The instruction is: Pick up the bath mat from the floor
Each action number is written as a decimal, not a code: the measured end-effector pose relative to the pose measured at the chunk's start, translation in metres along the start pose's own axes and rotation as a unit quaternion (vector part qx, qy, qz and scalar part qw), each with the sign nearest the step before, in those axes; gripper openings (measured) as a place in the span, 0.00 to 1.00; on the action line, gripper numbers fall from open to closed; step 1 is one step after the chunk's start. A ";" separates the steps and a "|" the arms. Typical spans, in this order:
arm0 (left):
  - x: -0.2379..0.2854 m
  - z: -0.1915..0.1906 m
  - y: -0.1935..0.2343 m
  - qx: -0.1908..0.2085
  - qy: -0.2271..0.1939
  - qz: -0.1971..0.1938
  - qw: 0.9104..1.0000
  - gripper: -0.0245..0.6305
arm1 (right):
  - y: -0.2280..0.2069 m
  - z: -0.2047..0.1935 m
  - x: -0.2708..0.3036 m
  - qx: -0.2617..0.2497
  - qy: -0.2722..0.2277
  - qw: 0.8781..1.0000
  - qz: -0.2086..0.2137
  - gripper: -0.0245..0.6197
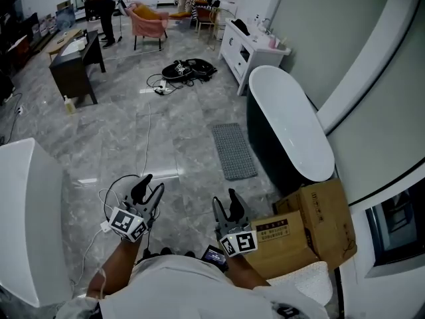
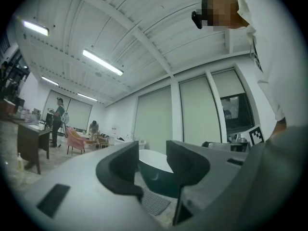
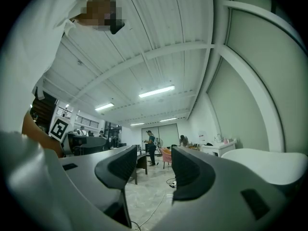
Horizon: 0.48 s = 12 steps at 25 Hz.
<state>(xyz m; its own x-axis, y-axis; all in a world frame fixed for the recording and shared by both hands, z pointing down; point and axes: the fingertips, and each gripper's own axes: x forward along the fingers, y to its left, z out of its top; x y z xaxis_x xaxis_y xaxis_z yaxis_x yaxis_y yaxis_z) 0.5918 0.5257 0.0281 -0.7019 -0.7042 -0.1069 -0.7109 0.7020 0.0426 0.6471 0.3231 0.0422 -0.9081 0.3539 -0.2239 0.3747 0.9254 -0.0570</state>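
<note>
Left tool (image 1: 149,189): jaws were apart, nothing between them, held roughly level above the floor (image 1: 119,138). Right tool (image 1: 226,206): same, jaws apart and empty, just beside a cardboard box (image 1: 312,226). Both tools sat close to the person's body, well apart from the bath mat (image 1: 234,151). The mat lay flat on the floor ahead, its long side just beside the dark-sided white bathtub (image 1: 292,121). Left gripper view showed the mat's corner low between the jaws, far off. A dark table (image 1: 73,68) stood further back, left.
</note>
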 end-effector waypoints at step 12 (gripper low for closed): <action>-0.006 -0.010 -0.009 0.010 0.012 0.020 1.000 0.30 | -0.017 -0.029 -0.004 0.008 0.025 1.000 0.015 0.40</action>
<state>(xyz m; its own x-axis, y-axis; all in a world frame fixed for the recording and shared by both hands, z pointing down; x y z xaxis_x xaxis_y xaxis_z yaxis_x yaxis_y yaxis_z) 0.6013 0.5225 0.0386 -0.7303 -0.6781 -0.0826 -0.6818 0.7311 0.0256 0.6391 0.3096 0.0725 -0.9041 0.3889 -0.1772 0.4053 0.9118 -0.0665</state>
